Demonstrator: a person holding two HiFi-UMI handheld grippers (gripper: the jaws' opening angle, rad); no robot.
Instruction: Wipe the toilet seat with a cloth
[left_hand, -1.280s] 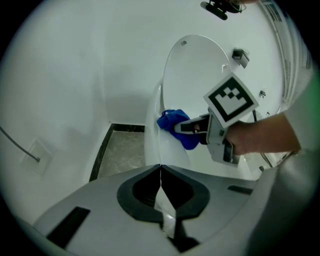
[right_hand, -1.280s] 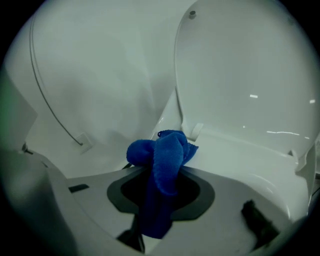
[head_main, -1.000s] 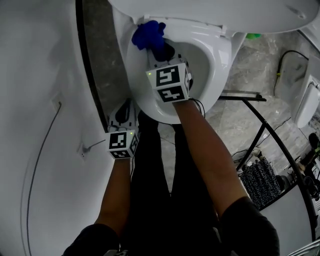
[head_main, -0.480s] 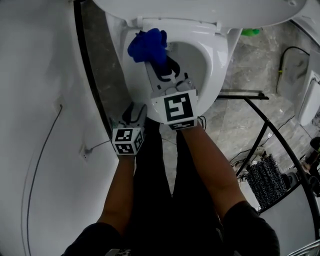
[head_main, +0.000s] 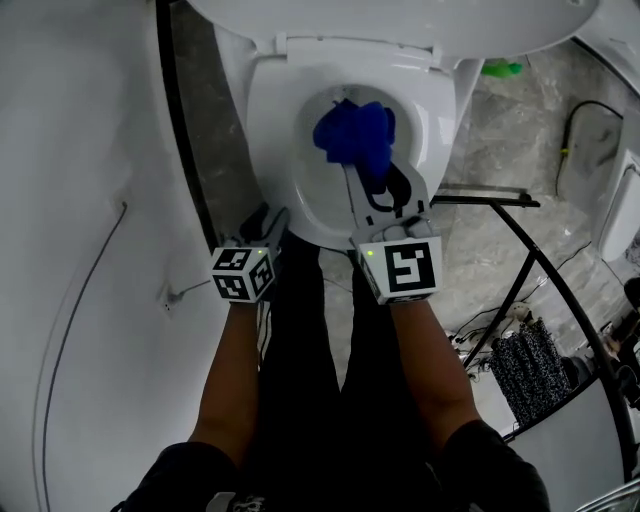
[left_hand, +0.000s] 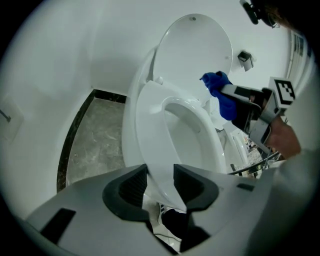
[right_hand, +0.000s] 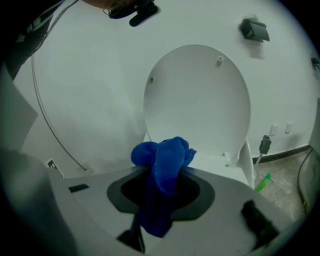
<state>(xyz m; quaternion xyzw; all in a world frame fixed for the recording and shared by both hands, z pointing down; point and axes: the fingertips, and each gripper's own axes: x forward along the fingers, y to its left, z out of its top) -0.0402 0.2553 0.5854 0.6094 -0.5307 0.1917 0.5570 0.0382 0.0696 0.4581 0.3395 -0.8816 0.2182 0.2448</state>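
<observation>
The white toilet seat (head_main: 275, 130) lies down on the bowl, with the lid (right_hand: 200, 100) raised behind it. My right gripper (head_main: 368, 170) is shut on a bunched blue cloth (head_main: 355, 135) and holds it over the bowl opening. In the right gripper view the cloth (right_hand: 162, 165) hangs out of the jaws. My left gripper (head_main: 268, 225) stands open at the seat's front-left edge. In the left gripper view the seat's front rim (left_hand: 150, 130) shows in the gap of the left gripper (left_hand: 160, 170). I cannot tell whether the pads touch it.
A white wall with a thin cable (head_main: 90, 290) closes in on the left. A black metal rack (head_main: 520, 240) and a dark brush (head_main: 525, 370) stand on the marble floor to the right. A green bottle (head_main: 505, 68) lies beside the toilet. The person's legs are below the bowl.
My right gripper carried the cloth from the seat's back-left part to over the bowl and drew back toward the person. My left gripper edged up to the seat's front-left rim.
</observation>
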